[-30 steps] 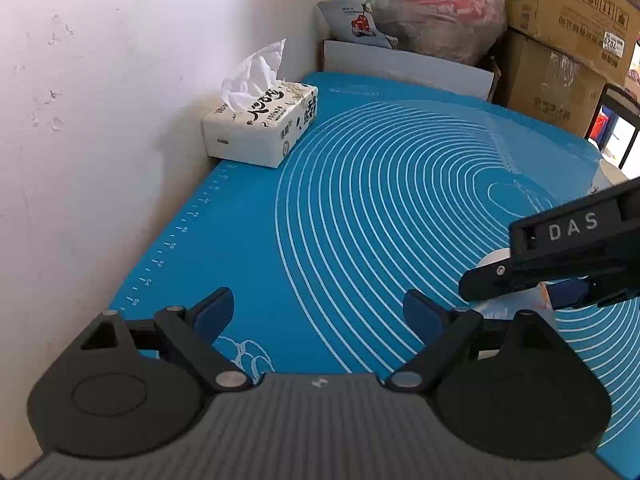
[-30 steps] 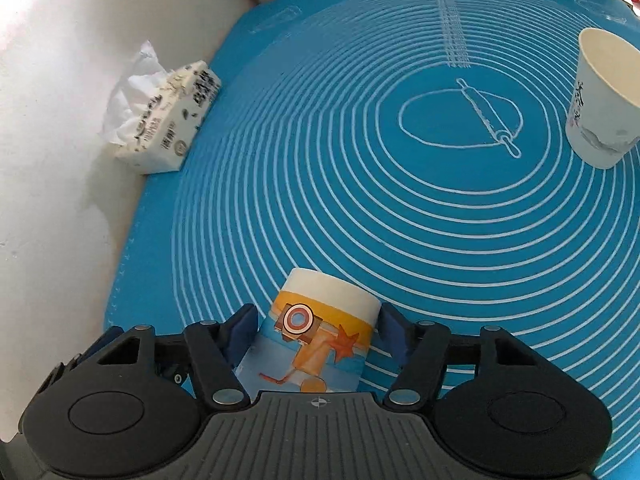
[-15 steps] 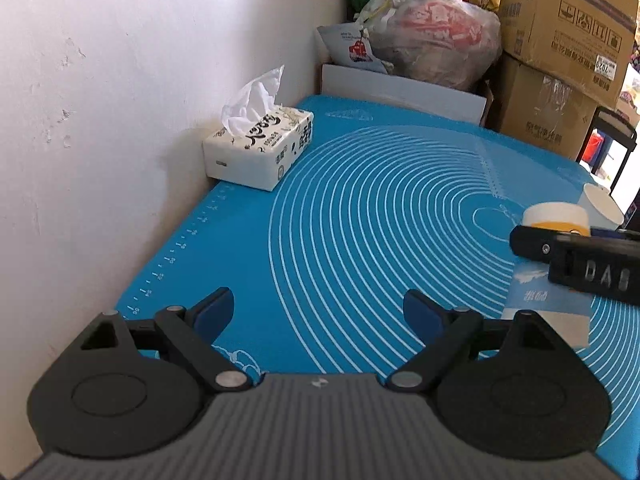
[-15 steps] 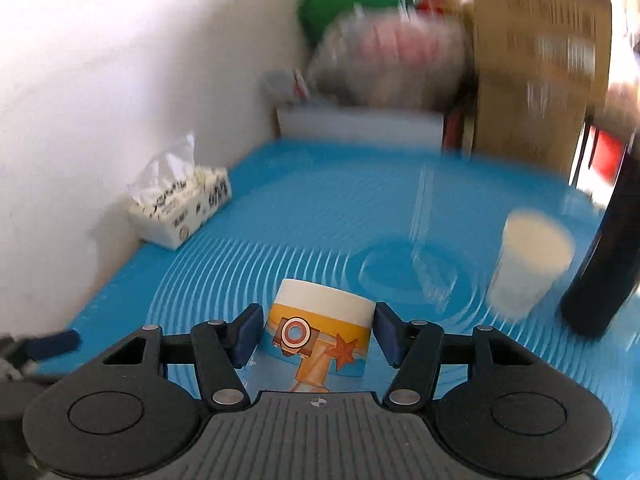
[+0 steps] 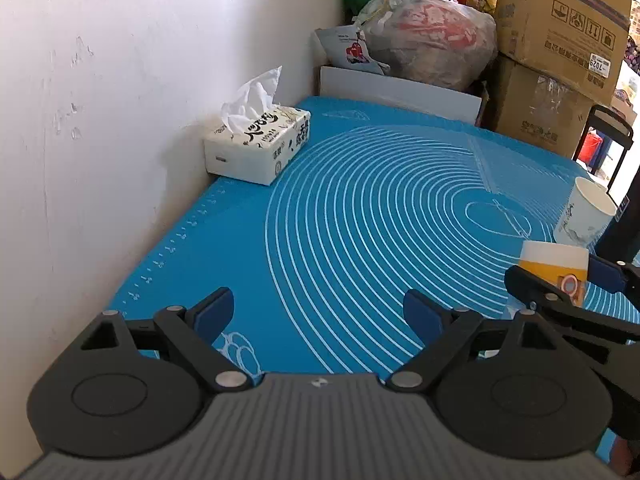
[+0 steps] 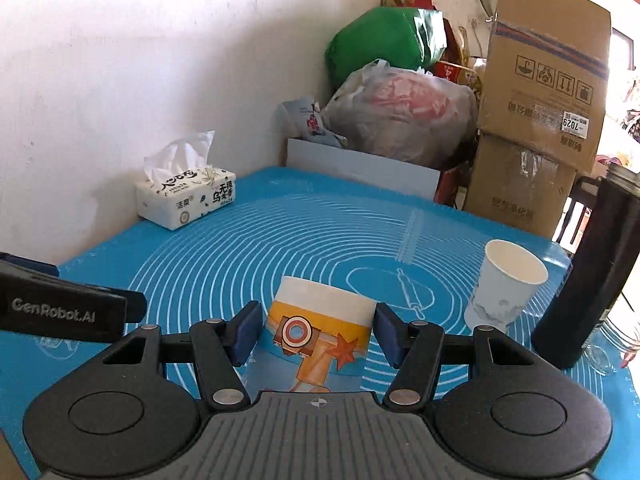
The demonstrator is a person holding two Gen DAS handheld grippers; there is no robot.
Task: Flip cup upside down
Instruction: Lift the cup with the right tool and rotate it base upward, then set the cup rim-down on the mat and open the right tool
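My right gripper [image 6: 316,332] is shut on a paper cup [image 6: 316,340] with an orange, blue and white cartoon print. The cup's white flat end is up and its wider end points down at the blue mat [image 6: 280,240]. In the left wrist view the same cup [image 5: 554,266] shows at the right edge, between the right gripper's fingers [image 5: 536,286]. My left gripper [image 5: 316,316] is open and empty, low over the mat's near left part.
A plain white paper cup [image 6: 506,288] stands upright, mouth up, right of the held cup. A dark tall bottle [image 6: 592,272] stands further right. A tissue box [image 6: 186,198] sits by the white wall. Bags and cardboard boxes [image 6: 536,120] crowd the far edge.
My right gripper has swung from looking down at the mat to looking level across it, with the printed cup held. The left gripper has tilted up slightly and stayed open.
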